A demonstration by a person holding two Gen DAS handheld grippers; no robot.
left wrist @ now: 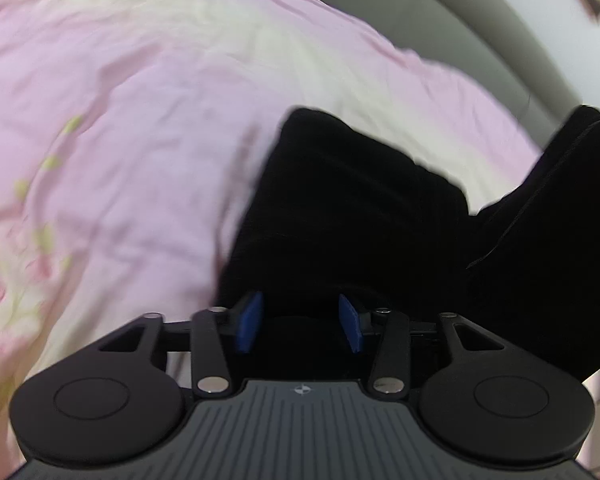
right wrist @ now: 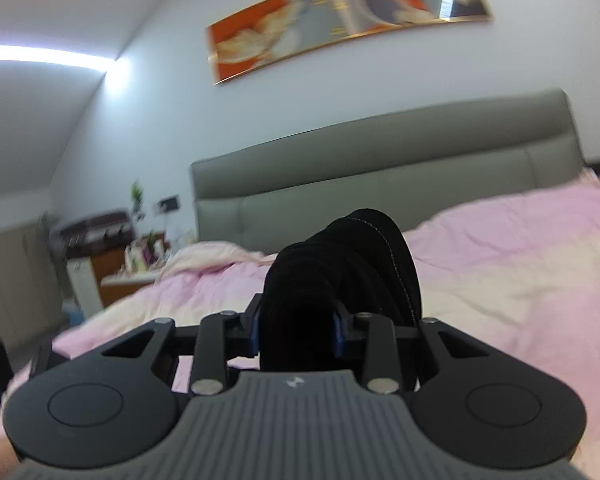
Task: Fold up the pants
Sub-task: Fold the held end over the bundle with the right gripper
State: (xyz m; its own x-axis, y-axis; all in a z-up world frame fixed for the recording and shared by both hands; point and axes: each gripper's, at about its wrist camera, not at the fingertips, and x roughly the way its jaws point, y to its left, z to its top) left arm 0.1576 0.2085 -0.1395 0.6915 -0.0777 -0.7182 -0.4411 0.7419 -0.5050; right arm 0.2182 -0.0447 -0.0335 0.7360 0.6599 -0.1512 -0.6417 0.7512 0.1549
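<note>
A: Where are the pants (left wrist: 340, 208) compared with the tongs?

B: In both. The left tongs (left wrist: 300, 322) point down at the bed, and black cloth fills the gap between the blue pads (left wrist: 250, 322). There is a slit of space at each pad, so I cannot tell whether they actually pinch it. From there the pants run away from the tongs across the pink bedspread (left wrist: 120, 120), and a second black fold rises to the right of them.

A: And the right tongs (right wrist: 298, 330)?

B: Closed on a thick bunch of the pants (right wrist: 340, 264) — the cloth bulges out past both pads and stands up in front of the headboard (right wrist: 380, 172), clear of the bedspread (right wrist: 520, 260).

A: Any room to work?

B: Plenty. Left of the pants, in the left view, the bedspread lies bare and only lightly creased, out to its far edge by the grey headboard (left wrist: 460, 20). In the right view, right of the pants, it is bare too. To their left the bed ends at a cluttered bedside table (right wrist: 124, 276) near the headboard's end.
</note>
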